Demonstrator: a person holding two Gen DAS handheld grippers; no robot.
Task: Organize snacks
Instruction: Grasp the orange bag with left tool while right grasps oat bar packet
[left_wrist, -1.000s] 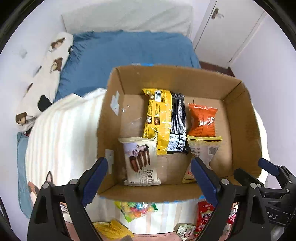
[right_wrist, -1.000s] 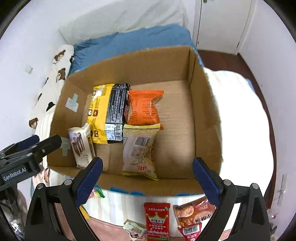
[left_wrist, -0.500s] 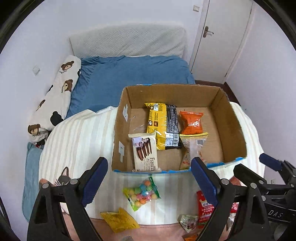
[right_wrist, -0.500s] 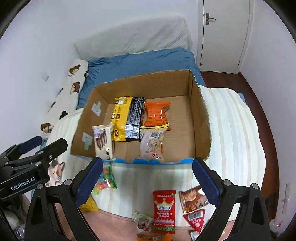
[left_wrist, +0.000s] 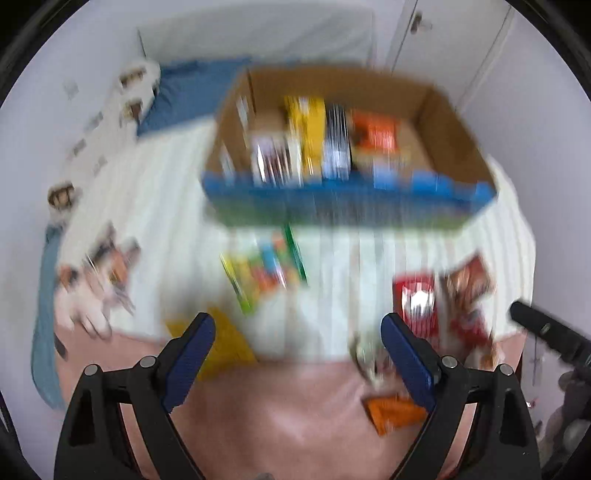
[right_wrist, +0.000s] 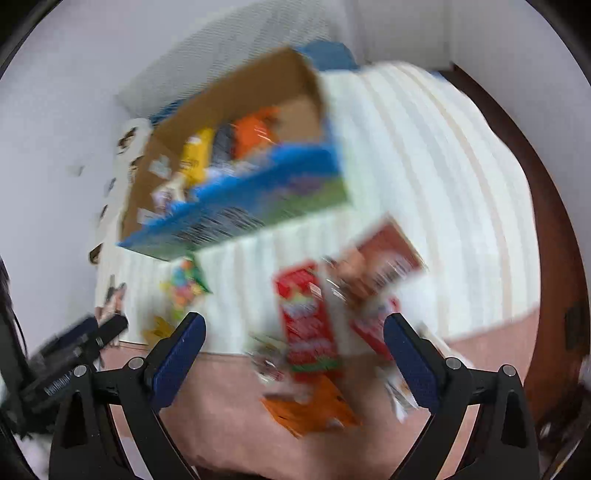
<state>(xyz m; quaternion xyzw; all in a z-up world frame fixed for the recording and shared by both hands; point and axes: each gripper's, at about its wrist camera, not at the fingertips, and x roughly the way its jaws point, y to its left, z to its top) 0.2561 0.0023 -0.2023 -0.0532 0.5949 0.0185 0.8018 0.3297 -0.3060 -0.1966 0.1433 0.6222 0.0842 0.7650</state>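
Both views are blurred by motion. A cardboard box (left_wrist: 454, 125) with a blue front rim holds several snack packs; it also shows in the right wrist view (right_wrist: 258, 85). Loose snacks lie on the striped blanket in front of it: a colourful candy bag (left_wrist: 266, 269), a yellow pack (left_wrist: 225, 347), a red pack (left_wrist: 417, 299), an orange pack (left_wrist: 395, 413). My left gripper (left_wrist: 297, 354) is open and empty above the near snacks. My right gripper (right_wrist: 293, 354) is open and empty over the red pack (right_wrist: 306, 325) and the orange pack (right_wrist: 314, 410).
The box stands on a white striped blanket (left_wrist: 166, 192) over a pink cover (left_wrist: 295, 413). A blue sheet and a bear-print pillow (left_wrist: 136, 77) lie behind, by the wall. Dark wood floor (right_wrist: 546, 192) lies to the right of the bed.
Both grippers have pulled back from the box and tipped down toward the loose snacks at the near edge of the bed. Both stay open and empty.
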